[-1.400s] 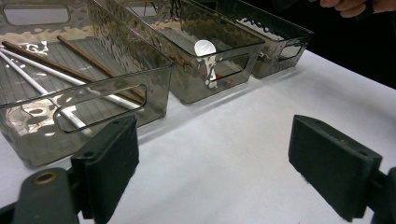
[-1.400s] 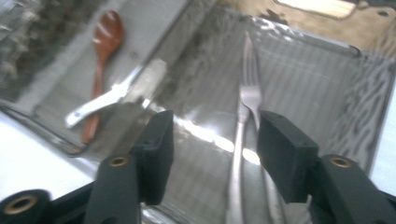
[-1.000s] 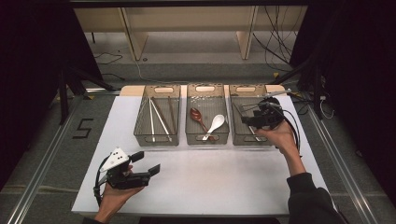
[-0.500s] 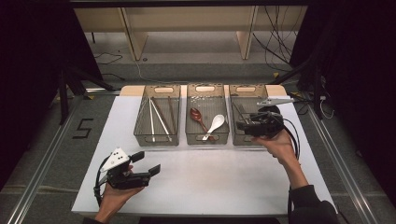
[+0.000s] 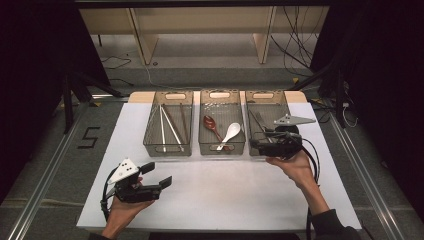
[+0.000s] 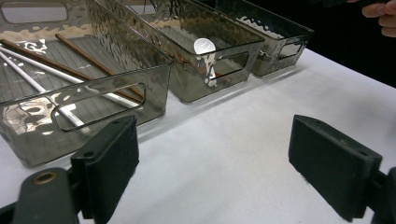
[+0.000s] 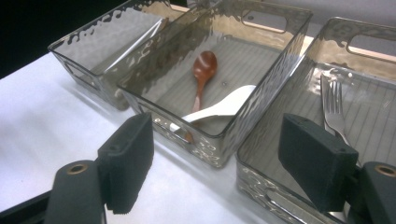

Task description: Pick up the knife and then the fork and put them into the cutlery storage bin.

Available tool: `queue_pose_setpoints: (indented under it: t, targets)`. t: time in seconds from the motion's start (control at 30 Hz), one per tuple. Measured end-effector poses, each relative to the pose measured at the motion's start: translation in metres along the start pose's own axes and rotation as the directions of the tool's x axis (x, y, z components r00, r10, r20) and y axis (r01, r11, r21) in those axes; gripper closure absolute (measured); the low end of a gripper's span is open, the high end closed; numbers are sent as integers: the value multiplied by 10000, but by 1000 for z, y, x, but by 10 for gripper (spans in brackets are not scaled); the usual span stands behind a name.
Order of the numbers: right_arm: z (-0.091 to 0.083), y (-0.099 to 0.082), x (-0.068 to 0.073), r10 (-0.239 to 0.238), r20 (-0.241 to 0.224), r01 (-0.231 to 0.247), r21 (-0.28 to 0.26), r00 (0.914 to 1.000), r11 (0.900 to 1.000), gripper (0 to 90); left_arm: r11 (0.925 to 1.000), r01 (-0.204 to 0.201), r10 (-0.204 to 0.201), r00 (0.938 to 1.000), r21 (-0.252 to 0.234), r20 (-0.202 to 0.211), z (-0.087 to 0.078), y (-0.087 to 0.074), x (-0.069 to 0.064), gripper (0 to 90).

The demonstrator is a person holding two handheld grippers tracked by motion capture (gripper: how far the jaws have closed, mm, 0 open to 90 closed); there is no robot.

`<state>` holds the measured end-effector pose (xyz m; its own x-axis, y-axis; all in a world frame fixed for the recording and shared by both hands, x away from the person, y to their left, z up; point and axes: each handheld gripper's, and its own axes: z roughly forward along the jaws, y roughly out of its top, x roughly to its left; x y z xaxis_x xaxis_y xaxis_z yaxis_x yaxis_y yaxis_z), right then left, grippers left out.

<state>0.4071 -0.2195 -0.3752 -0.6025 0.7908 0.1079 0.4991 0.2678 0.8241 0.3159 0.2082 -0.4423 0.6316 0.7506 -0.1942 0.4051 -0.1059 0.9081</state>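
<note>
Smoky clear plastic cutlery bin (image 5: 267,117) holding steel forks (image 7: 332,109): right tongs (image 7: 224,163), just opened and empty, hover at its near rim and risk nudging it; left tongs (image 6: 224,170) gape, idle.

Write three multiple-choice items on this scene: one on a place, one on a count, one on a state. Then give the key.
1. Where does the fork lie?
A. left bin
B. middle bin
C. right bin

2. How many spoons lie in the middle bin?
A. one
B. two
C. four

3. How do the right gripper jaws stand?
A. open, with nothing between
B. shut on a spoon
C. shut on a fork

Key: 1 C, it rests in the bin nearest that gripper; 2 B, a brown spoon and a white spoon; 3 A, the pads stand apart, having just been opening.
</note>
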Motion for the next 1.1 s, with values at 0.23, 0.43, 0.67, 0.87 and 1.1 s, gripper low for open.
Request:
queue_pose_setpoints:
  t: [0.23,0.43,0.67,0.87,1.1]
  targets:
    - [-2,-11,12,-26,-271,17,-322,9996,9995,254,10000,7,-7,10000,1,17,0,0,0,157]
    - [-8,-20,20,24,-535,-56,-587,9986,9983,251,10000,21,-22,10000,12,55,0,0,0,157]
    - [-11,-32,26,74,-657,-117,-642,9978,9979,241,10000,16,-17,10000,45,77,1,0,0,157]
    - [-14,-45,27,157,-628,-205,-767,9979,9968,233,10000,6,-7,9999,75,101,1,0,-1,157]
    - [-21,-59,29,193,-598,-249,-957,9980,9951,220,10000,-40,38,9999,88,163,2,0,-1,157]
